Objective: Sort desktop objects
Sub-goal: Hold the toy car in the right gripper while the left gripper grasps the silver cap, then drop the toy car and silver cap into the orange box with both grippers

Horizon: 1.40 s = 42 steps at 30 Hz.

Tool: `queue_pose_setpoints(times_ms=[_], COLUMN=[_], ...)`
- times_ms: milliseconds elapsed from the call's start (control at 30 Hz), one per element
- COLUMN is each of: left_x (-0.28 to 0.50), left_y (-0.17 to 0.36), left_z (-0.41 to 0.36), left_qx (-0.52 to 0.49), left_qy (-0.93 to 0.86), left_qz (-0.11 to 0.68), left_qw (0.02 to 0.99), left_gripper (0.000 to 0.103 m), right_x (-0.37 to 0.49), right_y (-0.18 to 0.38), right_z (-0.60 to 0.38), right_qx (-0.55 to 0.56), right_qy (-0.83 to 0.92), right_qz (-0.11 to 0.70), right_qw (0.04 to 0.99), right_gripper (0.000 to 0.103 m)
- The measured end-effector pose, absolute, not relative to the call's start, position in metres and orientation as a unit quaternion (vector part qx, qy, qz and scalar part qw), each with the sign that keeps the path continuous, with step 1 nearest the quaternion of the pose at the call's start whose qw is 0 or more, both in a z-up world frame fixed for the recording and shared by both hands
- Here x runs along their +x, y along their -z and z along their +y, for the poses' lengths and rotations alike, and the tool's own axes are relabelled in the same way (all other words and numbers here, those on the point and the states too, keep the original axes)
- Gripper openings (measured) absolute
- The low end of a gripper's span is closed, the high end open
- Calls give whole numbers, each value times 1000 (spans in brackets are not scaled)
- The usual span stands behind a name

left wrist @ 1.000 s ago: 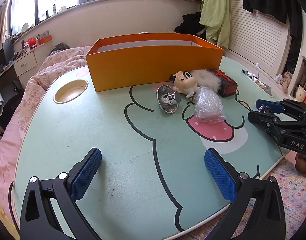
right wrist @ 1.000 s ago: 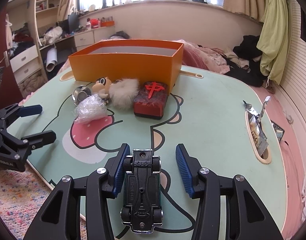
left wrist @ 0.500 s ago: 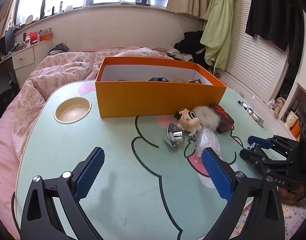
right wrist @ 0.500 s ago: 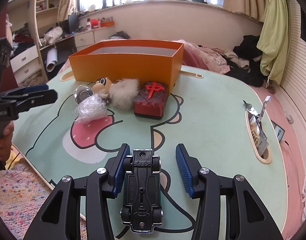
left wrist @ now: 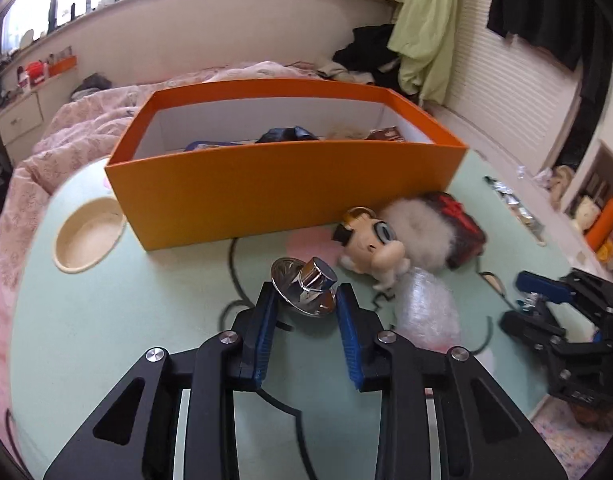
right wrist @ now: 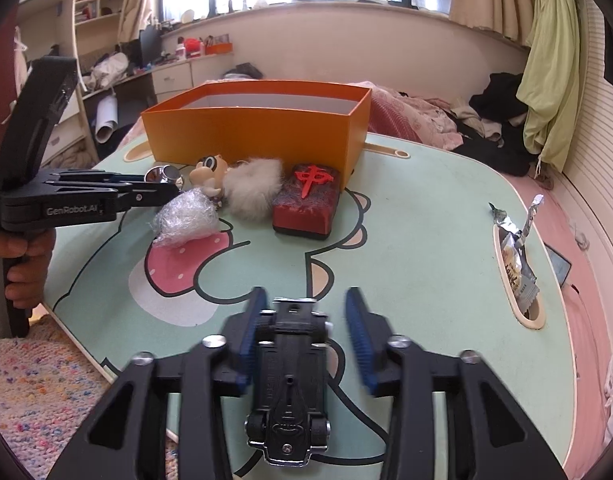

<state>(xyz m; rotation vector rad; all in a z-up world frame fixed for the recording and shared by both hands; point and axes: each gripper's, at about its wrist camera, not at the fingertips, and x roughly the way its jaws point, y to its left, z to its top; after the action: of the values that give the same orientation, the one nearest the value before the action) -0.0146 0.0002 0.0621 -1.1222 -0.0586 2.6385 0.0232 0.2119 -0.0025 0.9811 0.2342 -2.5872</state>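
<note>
The left gripper (left wrist: 305, 298) reaches level across the table, pinching the chrome knob (left wrist: 306, 290). The right gripper (right wrist: 304, 312), jaws narrowly parted, holds a toy car (right wrist: 291, 376) upside down, long axis pointing away.

We are seeing a shiny silver metal knob (left wrist: 306, 292), smooth like a mirror. The orange box (left wrist: 282, 184) is looking like smooth, matt cardboard. The white puff (right wrist: 255, 189) is looking soft and furry. The clear plastic wrap (right wrist: 186, 218) is looking crinkly and shiny. The black toy car (right wrist: 290, 376) is looking like hard, glossy plastic.
</note>
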Motion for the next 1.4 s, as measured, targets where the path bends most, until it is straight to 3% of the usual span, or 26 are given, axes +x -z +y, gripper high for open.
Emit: queue_pose_setpoints(times_ms=[233,467,900,967,1033,1100,1333,1400], left_x=[14,17,-90,-108,-113,-105,-63,-47], left_y=[-85,-119,-159,-153,-148,-144,-131,-124], left_z=[-23,-41,-28,-28,-30,-36,-47,-39], left_qx=[-340,-301,-309,-326,-336,-329,-325,-335], left_qy=[-930,-943,-941,-937,-934,-935,-937,-934], left_qz=[-52,-66,-66,-68,-74,-89,-94,-81], left_qw=[126,123,124,108,95,95,92,96], left_gripper=[31,31,32,36,57,69,69,69], right_x=[27,19,-103,-122,-133,-130,-80,-67], right_y=[-1,-23,-102,-103,-104,-104,-89,-78], right_z=[197,200,171,169,171,178,191,191], right_qx=[346,341,305,316,322,318,308,320], right_qy=[915,917,931,928,928,929,934,930], right_qz=[106,58,-9,-18,-28,-35,-7,-5], right_qw=[180,200,202,199,188,187,179,179], right_gripper=[27,27,28,40,41,42,48,53])
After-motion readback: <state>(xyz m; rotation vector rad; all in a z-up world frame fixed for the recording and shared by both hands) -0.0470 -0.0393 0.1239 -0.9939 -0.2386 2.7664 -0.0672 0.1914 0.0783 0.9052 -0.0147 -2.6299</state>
